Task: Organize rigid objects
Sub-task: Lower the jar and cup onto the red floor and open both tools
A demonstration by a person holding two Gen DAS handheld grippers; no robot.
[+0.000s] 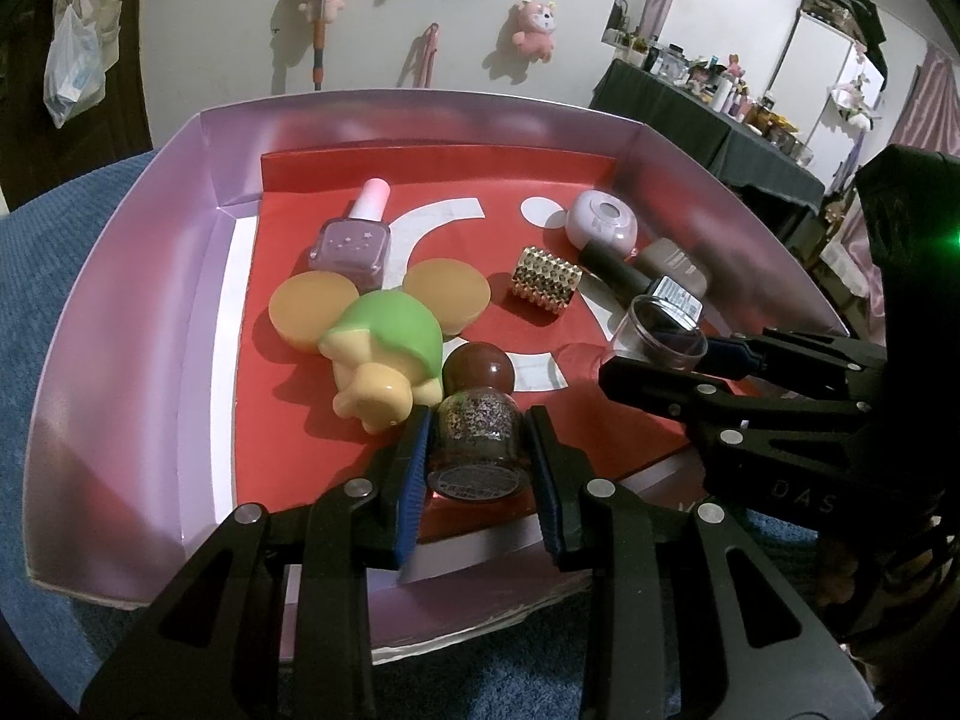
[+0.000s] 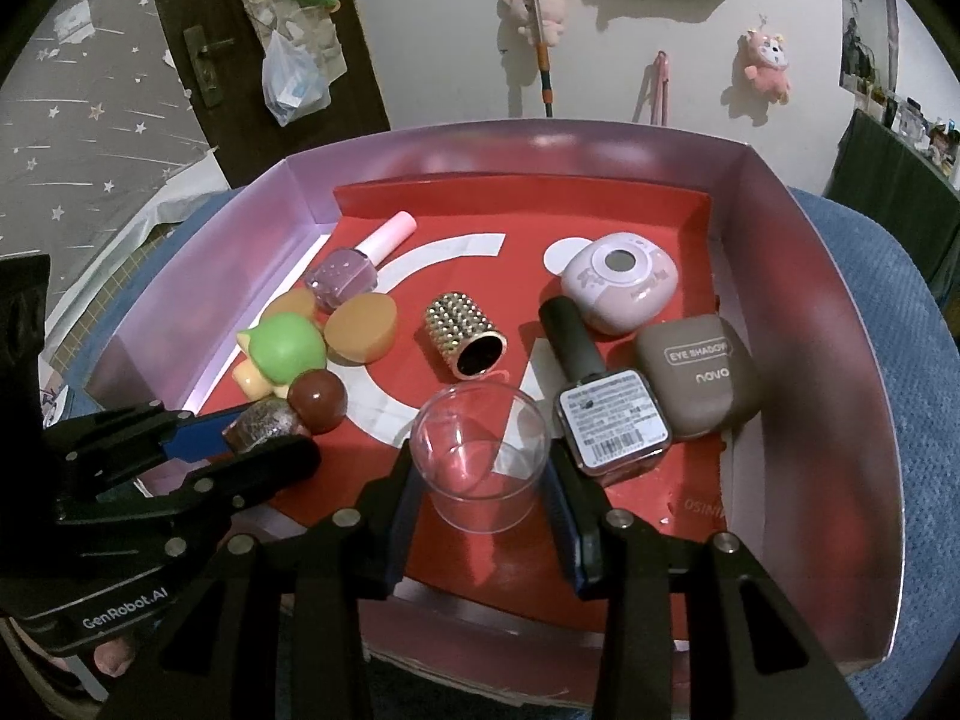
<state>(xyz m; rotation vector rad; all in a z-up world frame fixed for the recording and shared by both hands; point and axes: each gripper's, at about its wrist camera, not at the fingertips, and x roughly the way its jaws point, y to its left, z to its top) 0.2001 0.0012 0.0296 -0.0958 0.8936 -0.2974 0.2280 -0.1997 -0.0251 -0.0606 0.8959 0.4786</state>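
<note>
Inside the pink tray [image 1: 120,324]: left gripper [image 1: 477,462] clamped on glitter polish bottle [image 1: 474,426] near the tray's front edge, beside green toy [image 1: 384,342]; right gripper [image 2: 483,480] grasping clear plastic cup [image 2: 480,456], just beside square-based bottle [image 2: 606,408].

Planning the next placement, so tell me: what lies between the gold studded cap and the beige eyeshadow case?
The dark-capped polish bottle lies between the gold studded cap and eyeshadow case; right wrist view.

Light: indoor, rather dim, reddish-purple tint.
Source: from above and left; shadows fall to the right of the toys [image 1: 534,30] on the wall.
Glare: green flare at right edge, highlights on green figure [image 1: 384,354].
Edges: strong fisheye bending, black corners.
Focus: centre sharp, background soft.
</note>
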